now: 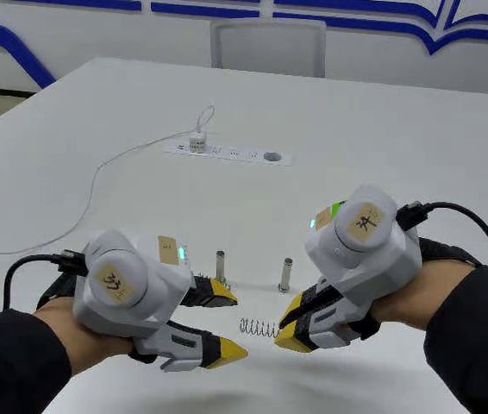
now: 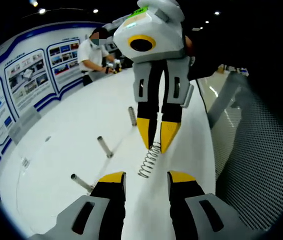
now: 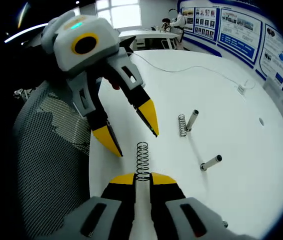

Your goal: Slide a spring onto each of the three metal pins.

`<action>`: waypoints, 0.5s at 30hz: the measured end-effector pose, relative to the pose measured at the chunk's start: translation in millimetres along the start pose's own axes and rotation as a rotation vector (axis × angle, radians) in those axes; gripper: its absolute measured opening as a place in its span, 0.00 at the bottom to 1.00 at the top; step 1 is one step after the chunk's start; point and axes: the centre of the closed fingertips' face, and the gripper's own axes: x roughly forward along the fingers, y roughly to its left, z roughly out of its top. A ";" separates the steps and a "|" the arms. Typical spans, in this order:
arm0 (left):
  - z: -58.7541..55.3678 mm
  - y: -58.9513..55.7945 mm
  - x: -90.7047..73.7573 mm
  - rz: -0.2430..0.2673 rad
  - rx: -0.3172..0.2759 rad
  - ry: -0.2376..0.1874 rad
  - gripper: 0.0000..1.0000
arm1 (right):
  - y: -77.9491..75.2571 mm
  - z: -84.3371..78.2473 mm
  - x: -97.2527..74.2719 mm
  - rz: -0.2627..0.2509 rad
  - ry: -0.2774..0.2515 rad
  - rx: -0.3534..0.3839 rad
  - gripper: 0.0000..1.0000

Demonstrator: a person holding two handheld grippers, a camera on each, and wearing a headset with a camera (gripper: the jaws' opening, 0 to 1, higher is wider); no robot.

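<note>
The left gripper (image 1: 228,323) holds its fingers apart, close to the desk (image 1: 356,129) edge. Beside it the spring (image 1: 259,328) lies flat, one end seemingly clamped in the right gripper (image 1: 285,333) fingers. Just beyond stand the left pin (image 1: 221,266) and right pin (image 1: 285,276), with open desk behind.

spring (image 1: 259,328) pinched in right tongs (image 1: 285,328); left tongs (image 1: 236,324) spread

White table (image 1: 330,103), blue-striped wall (image 1: 71,34), chair (image 1: 268,45)
</note>
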 end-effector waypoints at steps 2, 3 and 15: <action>-2.0 -3.8 2.8 -0.012 0.014 0.007 0.31 | 3.3 0.8 -0.1 0.010 0.002 0.001 0.12; -3.4 -5.2 3.6 -0.018 0.018 0.011 0.29 | 5.1 0.7 0.1 0.017 0.006 0.002 0.12; -7.3 -10.1 4.2 -0.033 0.046 0.022 0.14 | 16.7 13.1 0.1 0.044 -0.001 -0.009 0.12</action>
